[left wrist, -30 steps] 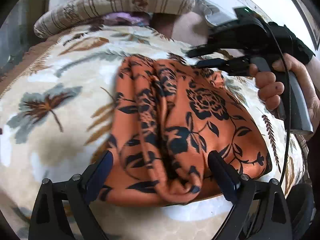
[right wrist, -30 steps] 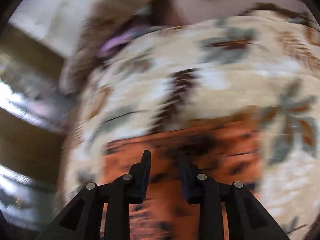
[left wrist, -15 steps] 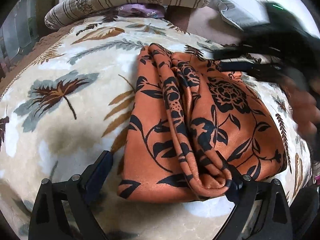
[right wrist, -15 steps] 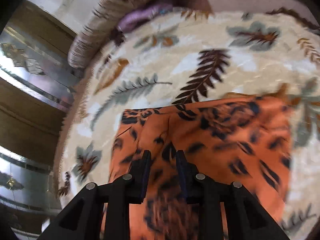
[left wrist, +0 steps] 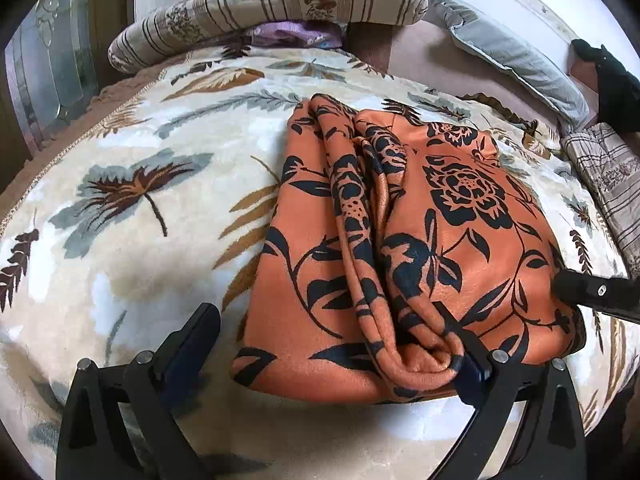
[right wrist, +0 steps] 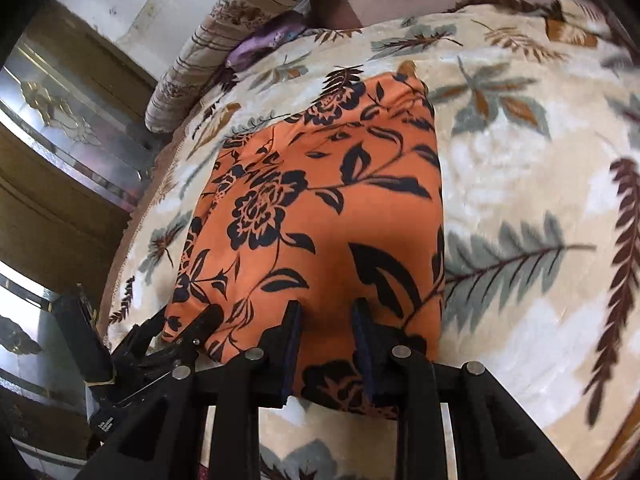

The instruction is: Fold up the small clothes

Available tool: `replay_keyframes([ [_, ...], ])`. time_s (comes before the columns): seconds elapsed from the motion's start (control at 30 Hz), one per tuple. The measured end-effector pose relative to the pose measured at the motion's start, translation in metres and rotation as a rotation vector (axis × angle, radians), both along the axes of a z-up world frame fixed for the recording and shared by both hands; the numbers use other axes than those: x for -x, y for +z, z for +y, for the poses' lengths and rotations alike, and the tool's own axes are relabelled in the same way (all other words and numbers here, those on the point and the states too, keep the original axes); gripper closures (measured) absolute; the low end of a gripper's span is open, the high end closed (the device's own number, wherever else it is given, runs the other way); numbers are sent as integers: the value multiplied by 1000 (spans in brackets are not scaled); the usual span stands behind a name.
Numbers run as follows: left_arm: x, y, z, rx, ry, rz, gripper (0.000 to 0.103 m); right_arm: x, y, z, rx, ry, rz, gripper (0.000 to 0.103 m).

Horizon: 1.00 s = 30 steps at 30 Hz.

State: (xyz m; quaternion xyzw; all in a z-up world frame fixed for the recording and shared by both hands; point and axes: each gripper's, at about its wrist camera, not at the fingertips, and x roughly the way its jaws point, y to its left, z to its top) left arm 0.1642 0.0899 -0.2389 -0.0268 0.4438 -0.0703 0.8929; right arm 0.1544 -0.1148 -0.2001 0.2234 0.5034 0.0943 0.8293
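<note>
An orange garment with a black flower print (left wrist: 404, 236) lies folded and bunched on a cream leaf-patterned blanket (left wrist: 132, 216). It also shows in the right wrist view (right wrist: 316, 216). My left gripper (left wrist: 336, 340) is open wide at the garment's near edge, its right finger (left wrist: 468, 356) against a rolled fold. My right gripper (right wrist: 326, 324) is narrowly open with its tips on the garment's near edge. Its finger (left wrist: 592, 290) shows at the garment's right side in the left wrist view. The left gripper shows in the right wrist view (right wrist: 176, 340).
A striped bolster (left wrist: 280, 12) and a purple cloth (left wrist: 296, 34) lie at the blanket's far end. A grey pillow (left wrist: 516, 60) and a striped cushion (left wrist: 604, 172) lie at the right. Wood and glass panels (right wrist: 64, 168) stand to the left.
The right gripper swung from the garment's far end down to its near right edge. The left gripper stayed open at the near edge and shifted slightly left.
</note>
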Motion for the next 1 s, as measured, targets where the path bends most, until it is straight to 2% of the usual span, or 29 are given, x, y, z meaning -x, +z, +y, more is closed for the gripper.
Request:
replay_keyframes([
  [0.07, 2, 0, -1, -17, -2, -20, 2, 0, 3, -4, -31, -12, 16, 74],
  [0.33, 1, -1, -2, -26, 5, -29, 0, 24, 21, 1, 10, 17, -38, 74],
  [0.43, 0, -2, -3, -28, 4, -29, 0, 22, 4, 6, 27, 21, 3, 73],
  [0.5, 0, -3, -2, -29, 1, -26, 0, 17, -16, 5, -2, 17, 56, 73],
  [0.57, -1, -3, -2, -27, -1, -23, 0, 15, -24, 1, -39, -2, 53, 73],
  [0.73, -2, -1, -1, -23, -2, -17, 0, 11, -20, -1, -40, 21, 87, 74],
  [0.9, 1, 8, -7, -69, -15, -59, 0, 8, -10, 3, -13, 49, 119, 74],
  [1.0, 2, 16, -10, -87, -21, -85, 0, 8, 8, 0, 0, 51, 85, 74],
])
